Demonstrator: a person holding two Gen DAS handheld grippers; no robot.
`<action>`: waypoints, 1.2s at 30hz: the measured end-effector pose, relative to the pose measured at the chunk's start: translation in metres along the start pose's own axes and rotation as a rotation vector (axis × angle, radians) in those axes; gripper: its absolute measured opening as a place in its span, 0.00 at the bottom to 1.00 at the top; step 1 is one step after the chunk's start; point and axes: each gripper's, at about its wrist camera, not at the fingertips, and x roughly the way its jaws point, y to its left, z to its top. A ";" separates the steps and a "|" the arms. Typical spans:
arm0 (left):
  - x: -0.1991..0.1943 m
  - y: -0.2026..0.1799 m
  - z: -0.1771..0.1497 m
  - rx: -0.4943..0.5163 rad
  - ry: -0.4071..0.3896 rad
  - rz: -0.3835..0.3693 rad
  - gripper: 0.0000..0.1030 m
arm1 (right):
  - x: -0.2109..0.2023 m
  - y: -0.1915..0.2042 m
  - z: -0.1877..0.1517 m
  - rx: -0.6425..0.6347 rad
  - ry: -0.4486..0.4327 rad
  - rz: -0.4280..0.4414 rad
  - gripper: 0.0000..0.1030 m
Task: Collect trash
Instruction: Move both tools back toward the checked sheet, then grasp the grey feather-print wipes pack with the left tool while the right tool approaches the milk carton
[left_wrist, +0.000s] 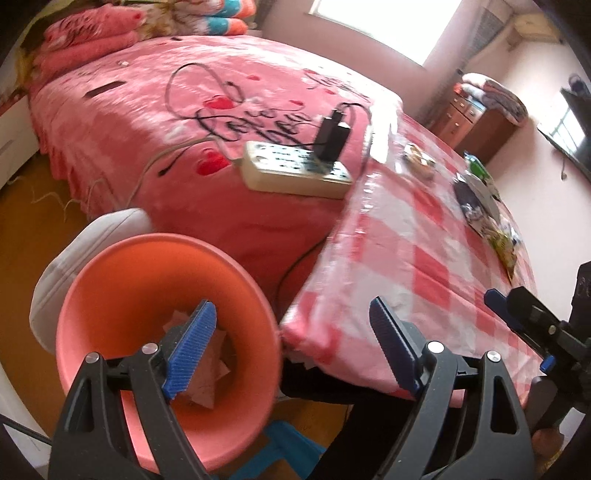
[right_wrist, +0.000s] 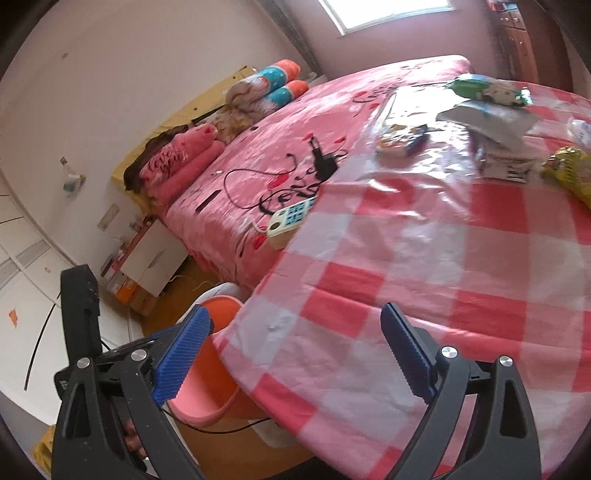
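The landmark is the round table (right_wrist: 424, 258) under its red-and-white checked plastic cloth; its curved near rim hangs over the wooden floor, and the stretch of cloth nearest both grippers lies bare. The left gripper (left_wrist: 291, 347) stands spread wide with nothing between its blue pads, one finger (left_wrist: 192, 347) over the mouth of the orange bin (left_wrist: 110, 280), the other over the table's rim. That bin sits on the floor just beside the table's edge, crumpled paper (left_wrist: 207, 373) in its bottom. The right gripper (right_wrist: 295, 354) is likewise spread and empty, above the table's near rim; the bin (right_wrist: 207, 387) shows partly tucked under the overhang. The trash lies on the table's far side: a small wrapper (right_wrist: 400, 138), a green-and-white packet (right_wrist: 487, 88), a white bag (right_wrist: 487, 120) and a yellow packet (right_wrist: 570, 171). Beyond the table's far edge is a bed (left_wrist: 147, 122) in a pink blanket, with a cream power strip (left_wrist: 295, 171) close to the table's rim.
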 end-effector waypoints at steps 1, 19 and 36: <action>0.000 -0.007 0.001 0.014 -0.001 -0.002 0.83 | -0.004 -0.004 0.000 0.004 -0.012 -0.003 0.90; -0.004 -0.109 0.023 0.214 -0.032 -0.038 0.83 | -0.058 -0.065 0.009 0.074 -0.149 -0.016 0.90; 0.015 -0.247 0.060 0.541 -0.131 -0.066 0.83 | -0.112 -0.138 0.018 0.202 -0.312 -0.120 0.90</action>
